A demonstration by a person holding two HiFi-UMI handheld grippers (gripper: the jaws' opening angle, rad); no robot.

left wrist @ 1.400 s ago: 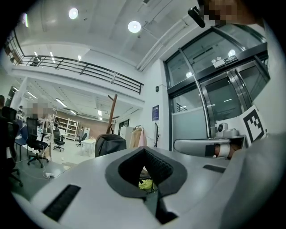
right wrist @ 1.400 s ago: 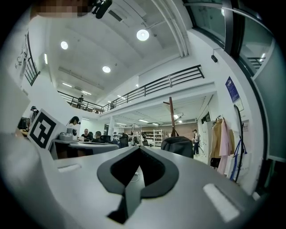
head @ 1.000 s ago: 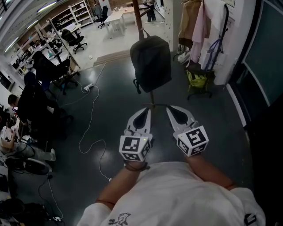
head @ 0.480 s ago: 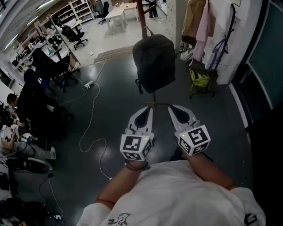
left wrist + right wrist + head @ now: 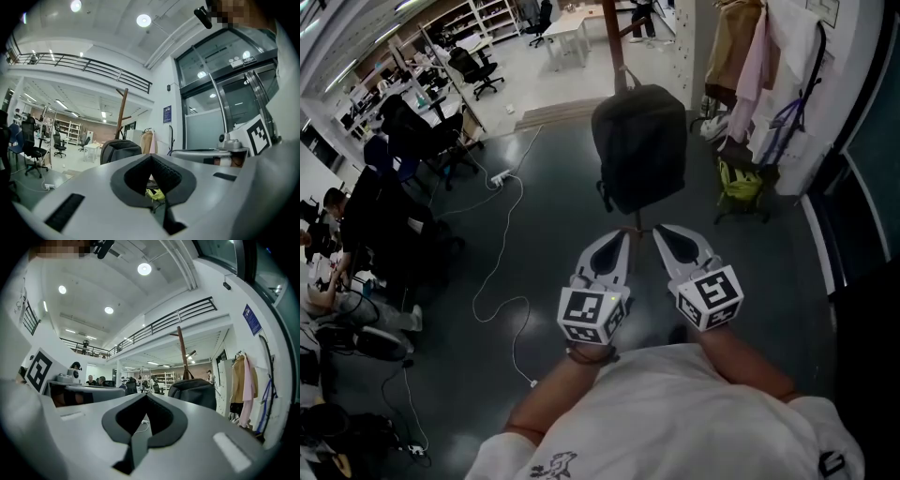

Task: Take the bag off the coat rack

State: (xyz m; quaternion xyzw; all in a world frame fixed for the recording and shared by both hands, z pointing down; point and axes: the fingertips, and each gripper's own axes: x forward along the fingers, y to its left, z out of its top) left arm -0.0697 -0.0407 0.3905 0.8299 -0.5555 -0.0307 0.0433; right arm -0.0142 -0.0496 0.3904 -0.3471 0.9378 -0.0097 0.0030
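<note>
1. The dark grey fabric backpack [image 5: 639,145] hung on the brown wooden coat rack pole [image 5: 612,37], at the far centre.
2. The left white gripper [image 5: 622,236] was clenched on nothing, on the near side of the backpack and apart from it.
3. The right white gripper [image 5: 661,232] was also clenched and empty, just beside the left one.

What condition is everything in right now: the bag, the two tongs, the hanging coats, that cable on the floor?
Bag: hanging on the coat rack, untouched.
Left tongs: shut, empty, short of the bag.
Right tongs: shut, empty, short of the bag.
Coats: hanging at the right wall.
White cable: lying loose, snaking over the floor.
</note>
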